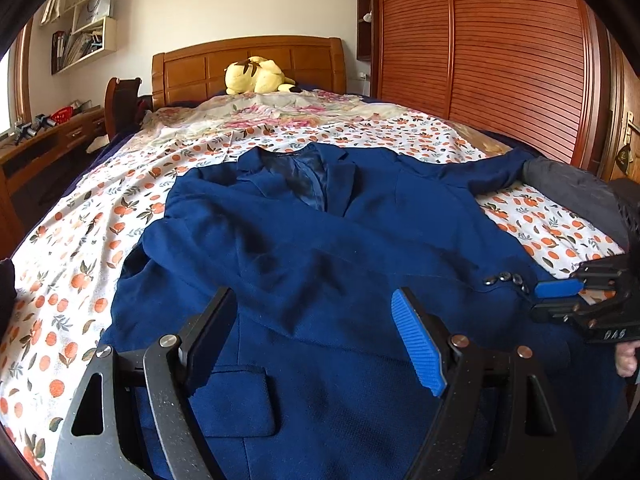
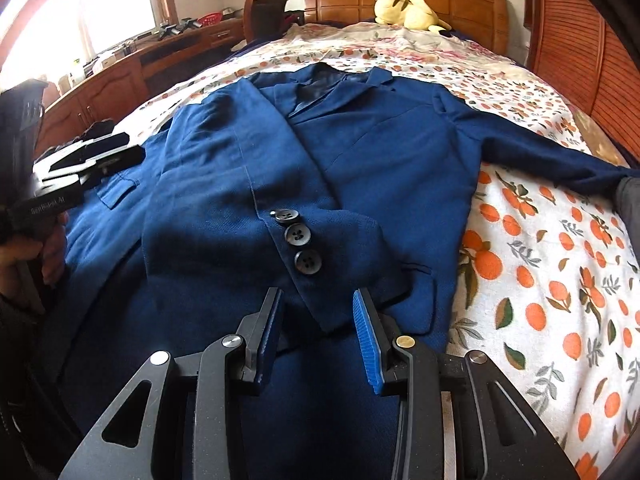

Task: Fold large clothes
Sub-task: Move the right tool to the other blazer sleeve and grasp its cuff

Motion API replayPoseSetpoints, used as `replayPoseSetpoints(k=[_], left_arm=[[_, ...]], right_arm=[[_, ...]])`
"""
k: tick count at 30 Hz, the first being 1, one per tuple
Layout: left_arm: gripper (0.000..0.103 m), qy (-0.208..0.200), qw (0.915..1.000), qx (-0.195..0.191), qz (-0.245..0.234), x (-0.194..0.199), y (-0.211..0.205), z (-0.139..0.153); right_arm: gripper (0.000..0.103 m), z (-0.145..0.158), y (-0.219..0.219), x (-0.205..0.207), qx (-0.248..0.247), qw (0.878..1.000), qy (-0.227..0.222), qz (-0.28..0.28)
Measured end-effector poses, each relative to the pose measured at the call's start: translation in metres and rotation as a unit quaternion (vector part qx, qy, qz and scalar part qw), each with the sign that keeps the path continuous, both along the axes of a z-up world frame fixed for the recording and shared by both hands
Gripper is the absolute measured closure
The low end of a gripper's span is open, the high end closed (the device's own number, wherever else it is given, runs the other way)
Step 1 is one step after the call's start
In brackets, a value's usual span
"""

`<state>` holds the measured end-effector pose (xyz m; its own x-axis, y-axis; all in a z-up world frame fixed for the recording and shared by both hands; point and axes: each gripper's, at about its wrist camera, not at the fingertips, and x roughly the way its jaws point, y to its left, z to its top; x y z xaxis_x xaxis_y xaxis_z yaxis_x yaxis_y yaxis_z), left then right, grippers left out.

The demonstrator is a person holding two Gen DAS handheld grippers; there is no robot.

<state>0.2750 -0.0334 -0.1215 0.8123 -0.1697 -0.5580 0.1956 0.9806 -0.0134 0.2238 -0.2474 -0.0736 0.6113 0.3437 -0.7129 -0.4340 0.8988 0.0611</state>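
the left gripper (image 1: 316,332) is pointing forward and downward with its jaws standing wide apart and nothing between them. the right gripper (image 2: 318,336) is tilting downward more steeply, its jaws parted more narrowly and gripping nothing. a hand (image 2: 24,256) is wrapping around the left gripper's handle.

bed: orange-print sheet (image 2: 560,280) | headboard (image 1: 248,64): yellow plush toy (image 1: 256,76) | wall: shelf (image 1: 80,28) | wardrobe (image 1: 500,60)

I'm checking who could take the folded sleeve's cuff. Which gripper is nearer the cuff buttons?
Right. The right gripper hangs just short of the cuff buttons, its jaws apart and empty. The left gripper sits farther off, over the jacket's flap pocket.
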Motion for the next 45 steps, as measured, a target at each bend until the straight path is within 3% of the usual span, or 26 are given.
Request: replayPoseSetpoints(k=[4, 6, 10, 15, 26, 37, 38, 40, 41, 42, 45], left_arm=[[0.023, -0.016, 0.9996, 0.020, -0.008, -0.007, -0.008, -0.001], [0.023, -0.022, 0.9993, 0.026, -0.013, -0.009, -0.011, -0.002], [0.023, -0.021, 0.9990, 0.035, -0.016, -0.009, -0.014, -0.004], [0.023, -0.021, 0.9989, 0.038, -0.017, -0.009, -0.015, -0.005], [0.023, -0.023, 0.9993, 0.026, -0.013, -0.010, -0.012, -0.005], [0.023, -0.020, 0.9995, 0.018, -0.016, -0.008, -0.008, -0.005], [0.023, -0.020, 0.9995, 0.017, -0.016, -0.008, -0.008, -0.005], [0.023, -0.020, 0.9996, 0.015, -0.016, -0.008, -0.007, -0.004], [0.023, -0.020, 0.9996, 0.014, -0.016, -0.008, -0.007, -0.004], [0.023, -0.019, 0.9996, 0.014, -0.017, -0.008, -0.007, -0.005], [0.023, -0.019, 0.9996, 0.013, -0.017, -0.008, -0.007, -0.005]], right_arm=[[0.066, 0.016, -0.022, 0.000, -0.004, 1.000, -0.023, -0.021], [0.052, 0.026, -0.039, 0.005, 0.006, 0.998, -0.034, -0.043], [0.050, 0.046, -0.079, 0.032, 0.032, 0.994, -0.041, -0.093], [0.045, 0.061, -0.112, 0.076, 0.029, 0.987, -0.058, -0.144], [0.040, 0.034, -0.153, 0.192, 0.032, 0.967, -0.001, -0.251], [0.040, 0.001, -0.162, 0.251, 0.057, 0.939, 0.076, -0.331], [0.042, 0.001, -0.164, 0.253, 0.062, 0.937, 0.078, -0.334], [0.066, 0.002, -0.164, 0.257, 0.063, 0.938, 0.072, -0.333], [0.089, 0.003, -0.162, 0.259, 0.063, 0.942, 0.067, -0.322], [0.095, 0.006, -0.160, 0.261, 0.061, 0.946, 0.058, -0.314], [0.100, 0.027, -0.148, 0.254, 0.041, 0.954, 0.008, -0.296]])
